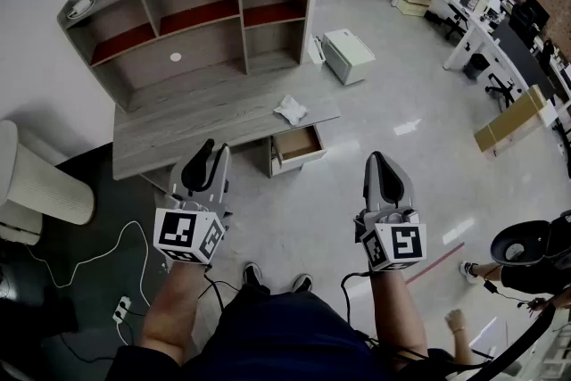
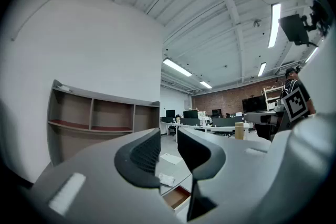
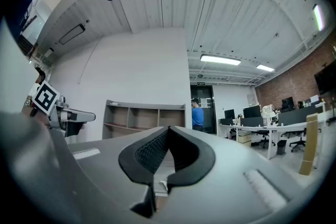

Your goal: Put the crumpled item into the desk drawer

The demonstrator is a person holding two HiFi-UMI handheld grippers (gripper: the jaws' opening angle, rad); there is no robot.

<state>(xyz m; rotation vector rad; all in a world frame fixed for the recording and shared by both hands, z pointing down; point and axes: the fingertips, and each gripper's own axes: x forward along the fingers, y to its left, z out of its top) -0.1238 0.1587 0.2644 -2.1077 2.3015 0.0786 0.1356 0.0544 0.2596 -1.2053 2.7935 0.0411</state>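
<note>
The crumpled white item [image 1: 290, 110] lies on the grey desk [image 1: 196, 125] near its right end, above the open drawer [image 1: 297, 145]. Both grippers are held in the air in front of the desk, well short of it. My left gripper [image 1: 210, 149] is in front of the desk's middle, its jaws a narrow gap apart and empty [image 2: 168, 136]. Through that gap I see the crumpled item [image 2: 167, 179] and the drawer [image 2: 176, 196]. My right gripper [image 1: 379, 158] is to the right of the drawer, and its tips meet with nothing between them [image 3: 168, 131].
A hutch of shelves [image 1: 192, 9] stands on the desk's back. A white box [image 1: 348, 55] sits on the floor beyond the desk. A pale round seat [image 1: 40, 183] and a power strip with cables [image 1: 120, 308] lie at left. Another person [image 1: 526, 268] is at right.
</note>
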